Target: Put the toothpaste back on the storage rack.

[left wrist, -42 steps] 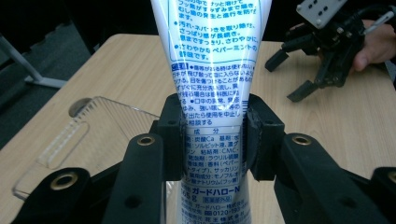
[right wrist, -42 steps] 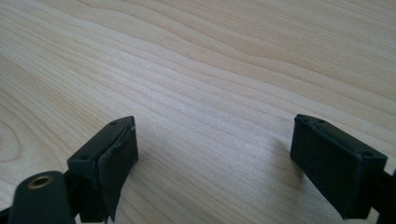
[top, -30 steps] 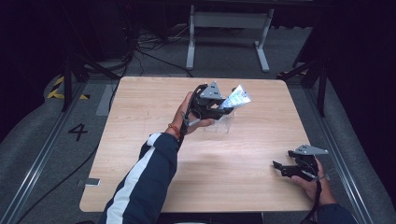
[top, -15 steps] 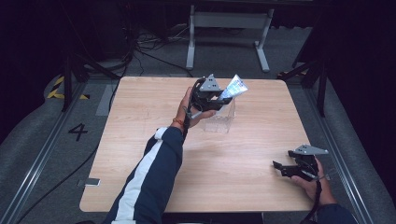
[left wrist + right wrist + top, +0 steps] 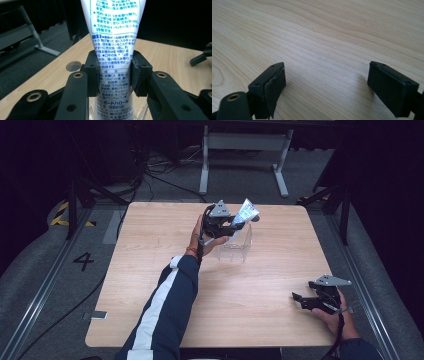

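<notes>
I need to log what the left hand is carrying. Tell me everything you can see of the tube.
The tube is white soft plastic printed with blue Japanese text, flattening and widening toward its crimped end, which points up and away. The left tongs are shut on its narrower lower body, one pad on each side. Its bottom dips into a clear plastic container on the wooden table. Its cap cannot be made out.

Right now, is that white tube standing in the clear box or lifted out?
Partly in. The left tool grips the tube, whose lower end sits inside the box.
</notes>
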Tool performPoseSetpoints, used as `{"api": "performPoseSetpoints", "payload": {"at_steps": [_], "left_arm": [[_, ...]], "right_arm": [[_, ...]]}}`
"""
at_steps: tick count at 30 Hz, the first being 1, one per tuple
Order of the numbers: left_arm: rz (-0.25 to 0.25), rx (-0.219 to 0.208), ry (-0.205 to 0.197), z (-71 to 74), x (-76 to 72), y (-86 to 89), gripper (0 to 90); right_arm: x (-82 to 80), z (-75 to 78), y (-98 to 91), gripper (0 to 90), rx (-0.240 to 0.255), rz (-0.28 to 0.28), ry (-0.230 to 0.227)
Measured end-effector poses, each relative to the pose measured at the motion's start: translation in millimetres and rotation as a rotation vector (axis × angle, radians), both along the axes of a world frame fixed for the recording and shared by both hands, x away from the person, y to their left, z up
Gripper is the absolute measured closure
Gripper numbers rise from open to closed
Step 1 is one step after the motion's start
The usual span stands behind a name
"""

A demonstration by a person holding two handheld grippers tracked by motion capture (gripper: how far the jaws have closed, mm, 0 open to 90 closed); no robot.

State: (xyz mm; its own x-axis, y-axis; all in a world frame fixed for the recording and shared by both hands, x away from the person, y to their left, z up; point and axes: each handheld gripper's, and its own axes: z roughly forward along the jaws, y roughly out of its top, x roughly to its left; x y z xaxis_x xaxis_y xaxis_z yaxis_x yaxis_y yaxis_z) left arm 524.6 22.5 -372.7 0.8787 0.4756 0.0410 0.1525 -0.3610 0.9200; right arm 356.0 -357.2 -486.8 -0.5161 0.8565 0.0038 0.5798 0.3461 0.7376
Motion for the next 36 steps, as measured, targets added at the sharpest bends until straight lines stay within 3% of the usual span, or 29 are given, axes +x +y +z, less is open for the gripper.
{"api": "performPoseSetpoints", "payload": {"at_steps": [6,11,17,19,21,31,36], "left_arm": [[0.023,-0.024,0.021,-9.6,2.7,2.4,64.5],[0.018,0.011,0.019,-14.7,2.3,-1.7,64.2],[0.026,0.007,0.038,-21.4,1.7,-2.5,63.7],[0.024,0.034,0.027,-24.2,2.1,-3.0,63.4],[0.024,0.027,0.043,-27.4,1.0,-4.1,63.1],[0.035,0.057,0.051,-31.8,-0.8,-6.7,61.8],[0.032,0.116,0.048,-33.5,-3.0,-10.1,60.7]], "right_arm": [[-0.1,0.0,0.1,15.3,0.001,-0.001,0.002],[-0.1,0.0,0.1,15.3,0.001,-0.001,0.002],[-0.1,0.0,0.1,15.4,0.001,-0.001,0.002],[-0.1,0.0,0.1,15.4,0.001,-0.001,0.002],[-0.2,0.1,0.2,15.4,0.001,-0.001,0.002],[-0.1,0.0,0.1,15.4,0.001,-0.001,0.002],[0.2,0.1,0.5,15.4,0.004,-0.002,0.002]]}}
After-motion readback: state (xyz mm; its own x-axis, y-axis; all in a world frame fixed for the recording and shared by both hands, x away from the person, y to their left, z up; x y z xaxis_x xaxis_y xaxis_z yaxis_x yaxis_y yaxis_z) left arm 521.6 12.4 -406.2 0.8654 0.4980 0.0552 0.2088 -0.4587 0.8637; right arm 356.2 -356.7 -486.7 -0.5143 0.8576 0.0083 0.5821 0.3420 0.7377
